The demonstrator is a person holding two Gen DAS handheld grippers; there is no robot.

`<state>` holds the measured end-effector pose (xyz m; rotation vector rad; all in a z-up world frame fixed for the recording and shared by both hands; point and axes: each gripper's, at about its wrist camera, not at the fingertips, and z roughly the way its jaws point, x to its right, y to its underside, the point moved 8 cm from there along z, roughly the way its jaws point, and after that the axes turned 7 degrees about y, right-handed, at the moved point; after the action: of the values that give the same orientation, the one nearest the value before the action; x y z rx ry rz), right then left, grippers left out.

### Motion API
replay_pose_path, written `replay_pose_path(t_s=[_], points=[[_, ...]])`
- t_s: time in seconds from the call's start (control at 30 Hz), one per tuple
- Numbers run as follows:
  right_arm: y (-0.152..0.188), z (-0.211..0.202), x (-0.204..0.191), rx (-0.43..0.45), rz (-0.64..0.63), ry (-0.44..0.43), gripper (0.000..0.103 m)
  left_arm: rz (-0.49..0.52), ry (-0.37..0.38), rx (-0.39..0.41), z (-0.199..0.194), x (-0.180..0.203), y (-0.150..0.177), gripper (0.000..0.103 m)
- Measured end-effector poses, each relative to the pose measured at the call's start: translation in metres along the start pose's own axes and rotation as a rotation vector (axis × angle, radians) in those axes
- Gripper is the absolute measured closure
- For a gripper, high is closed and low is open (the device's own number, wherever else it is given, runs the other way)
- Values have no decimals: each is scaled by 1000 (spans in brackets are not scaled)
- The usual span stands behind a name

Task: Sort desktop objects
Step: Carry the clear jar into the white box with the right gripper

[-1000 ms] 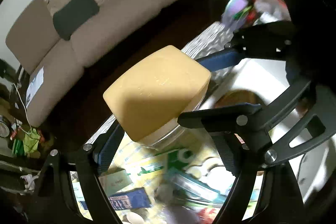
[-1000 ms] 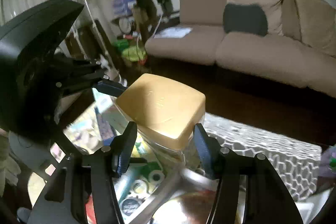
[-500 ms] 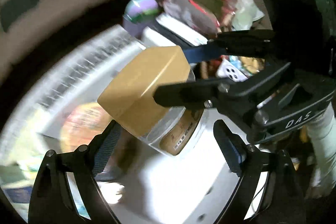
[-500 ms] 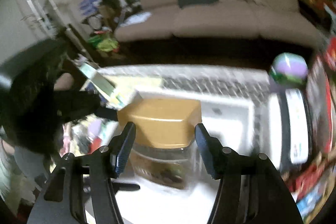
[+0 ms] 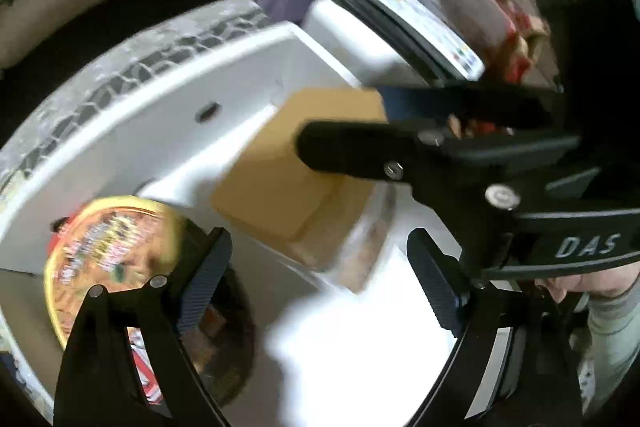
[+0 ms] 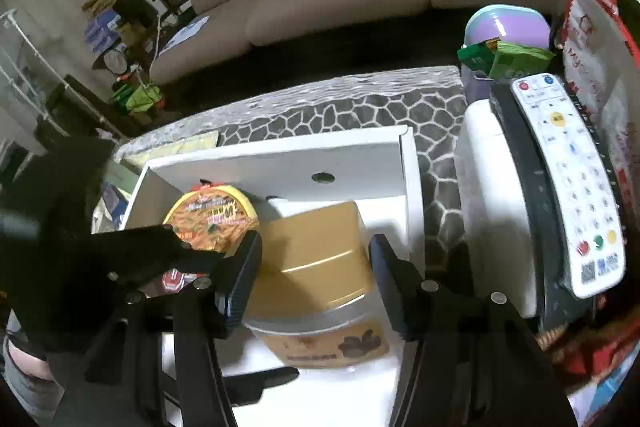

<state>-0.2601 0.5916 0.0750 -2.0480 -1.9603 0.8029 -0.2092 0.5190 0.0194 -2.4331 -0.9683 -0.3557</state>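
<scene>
1. Jar [image 6: 320,291]: clear plastic body, squarish tan lid, brown label. Sits over the white bin [image 6: 280,159], near its right end, low in the bin; can't tell if the base is down yet.
2. Right gripper [image 6: 314,281] is clamped on the lid, one pad on each flat side. Best place to hold: lid is stiff and flat-sided, while the body below is likely smooth and slick.
3. Handling, judged: rigid, moderate weight if full, won't crush. If the lid is only pushed on, a lid-only hold could let the body drop.
4. Left gripper [image 5: 316,275]: jaws wide apart and have just been opening; jar lies between and beyond them, pads not touching it.
5. Noodle cup [image 6: 212,219] is in the same bin, just left of the jar, close to the right gripper's left finger [image 6: 238,283]. Tight gap.
6. Right of the bin: white box with remote [image 6: 568,183] on top, purple container [image 6: 508,27] behind. Well clear of the jar.
</scene>
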Motion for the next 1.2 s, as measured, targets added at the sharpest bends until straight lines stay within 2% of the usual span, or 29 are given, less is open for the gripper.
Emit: replay_pose_path(t_s=[0.17, 0.37, 0.47, 0.6, 0.67, 0.8, 0.93, 1.0, 1.07, 1.13, 1.2], points=[[-3, -6, 7, 42, 9, 34, 40, 7, -19, 90, -40, -2, 11, 11], [-1, -7, -2, 41, -9, 78, 37, 48, -23, 92, -72, 24, 60, 10], [7, -19, -11, 49, -82, 83, 32, 64, -1, 91, -70, 36, 72, 10], [28, -25, -28, 25, -253, 155, 32, 75, 11, 97, -74, 50, 104, 9], [30, -20, -35, 11, -286, 175, 32, 65, 28, 104, -72, 55, 117, 9], [8, -2, -45, -2, -305, 200, 29, 15, 100, 120, -62, 62, 126, 7], [-13, 40, -53, -69, -280, 153, 29, -40, 217, 128, -46, 69, 126, 5], [-18, 60, -55, -94, -306, 176, 29, -72, 284, 131, -39, 71, 123, 5], [-20, 79, -55, -129, -341, 175, 29, -136, 391, 152, -34, 69, 120, 5], [-18, 92, -56, -176, -402, 188, 29, -178, 446, 175, -33, 63, 120, 4], [-9, 100, -50, -246, -431, 232, 27, -203, 466, 181, -29, 58, 122, 3]])
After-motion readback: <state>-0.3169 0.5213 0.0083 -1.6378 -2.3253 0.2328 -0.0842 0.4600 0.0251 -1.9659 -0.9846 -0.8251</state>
